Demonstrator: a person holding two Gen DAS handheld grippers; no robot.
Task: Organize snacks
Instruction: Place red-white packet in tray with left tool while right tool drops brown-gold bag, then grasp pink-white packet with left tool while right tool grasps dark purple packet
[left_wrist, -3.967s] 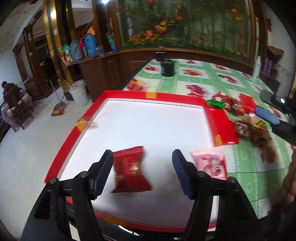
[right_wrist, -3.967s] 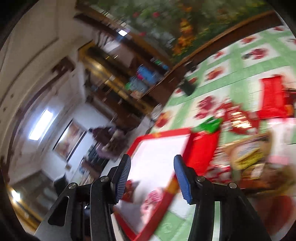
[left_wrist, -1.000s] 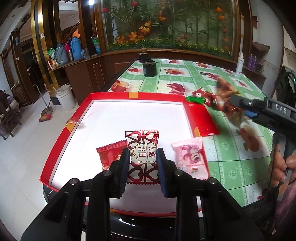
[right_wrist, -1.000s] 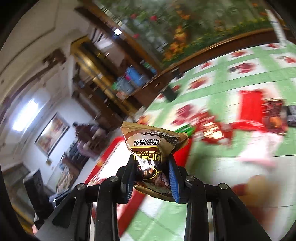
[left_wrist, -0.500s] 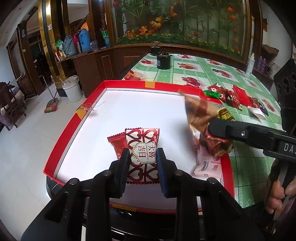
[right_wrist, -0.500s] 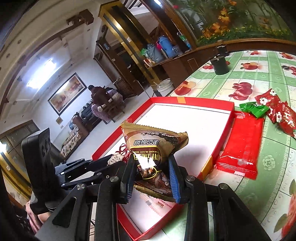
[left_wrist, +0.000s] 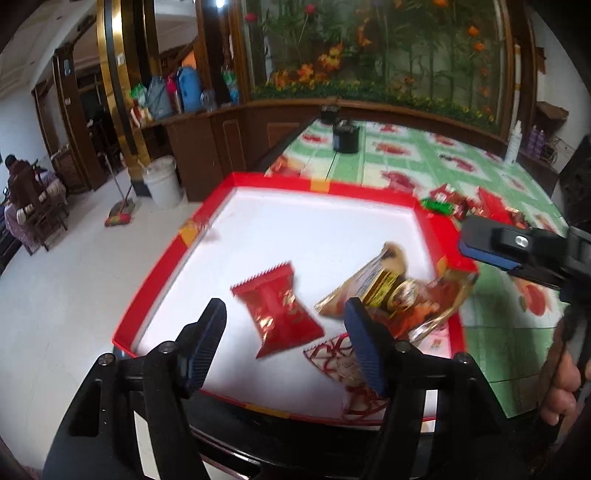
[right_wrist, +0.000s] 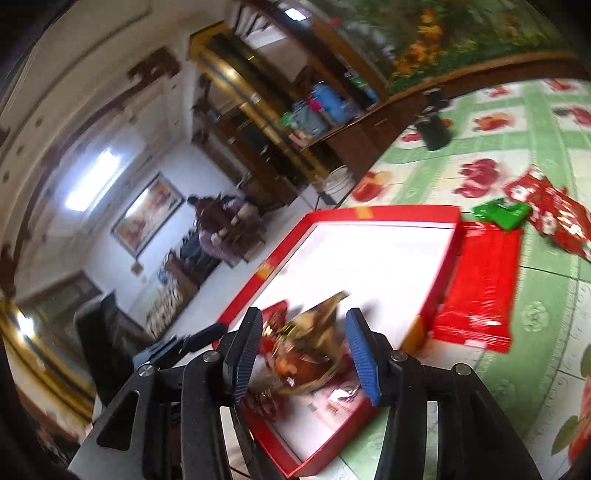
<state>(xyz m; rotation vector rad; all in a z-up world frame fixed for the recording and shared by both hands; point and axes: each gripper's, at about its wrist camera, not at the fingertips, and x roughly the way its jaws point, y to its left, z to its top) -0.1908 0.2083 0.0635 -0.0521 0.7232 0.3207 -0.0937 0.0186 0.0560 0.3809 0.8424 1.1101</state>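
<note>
Left wrist view: my left gripper (left_wrist: 284, 332) opening, empty, over red-rimmed white tray (left_wrist: 325, 236), lower centre. Right gripper (right_wrist: 303, 350) opening, brown snack packet (right_wrist: 310, 347) loose between pads. Green floral tablecloth (left_wrist: 424, 162), upper right.

Three snack packets (left_wrist: 279, 306) side by side in the tray (left_wrist: 325, 186), more packets (right_wrist: 480, 280) on the table (right_wrist: 546, 280) beside it

The worktop (left_wrist: 509, 332) is covered by green floral cloth; a red-rimmed tray (left_wrist: 280, 181), loose snack packets (right_wrist: 554, 214) and a black container (left_wrist: 345, 138) are carried on it.
</note>
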